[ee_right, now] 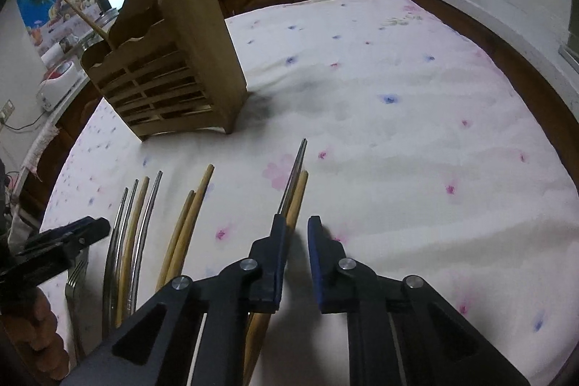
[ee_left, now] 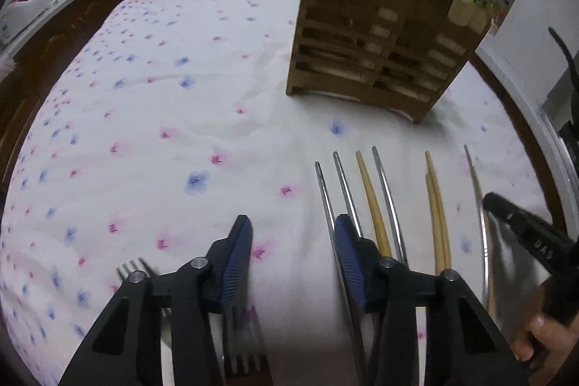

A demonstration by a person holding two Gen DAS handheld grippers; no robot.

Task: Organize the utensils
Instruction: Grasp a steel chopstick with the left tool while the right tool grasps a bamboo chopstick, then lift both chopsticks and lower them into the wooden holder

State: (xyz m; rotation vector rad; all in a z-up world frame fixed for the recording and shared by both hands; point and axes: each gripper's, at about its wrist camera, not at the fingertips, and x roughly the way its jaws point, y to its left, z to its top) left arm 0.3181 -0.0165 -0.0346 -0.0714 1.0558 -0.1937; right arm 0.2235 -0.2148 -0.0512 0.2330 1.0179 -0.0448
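Left claw (ee_left: 293, 230) half open over bare cloth, nothing gripped. Right claw (ee_right: 296, 228) nearly closed, empty, beside chopsticks (ee_right: 295, 201). Utensils lie near counter's front edge; wooden holder (ee_right: 170, 67) stands behind them.

The left black two-finger tool with blue pads (ee_left: 293, 234) points steeply downward, its jaws apart with nothing pressed between them. The right black tool (ee_right: 296, 230) tilts down likewise (narrow gap, pads gripping nothing). A hand (ee_left: 539, 335) grips the right tool's handle.
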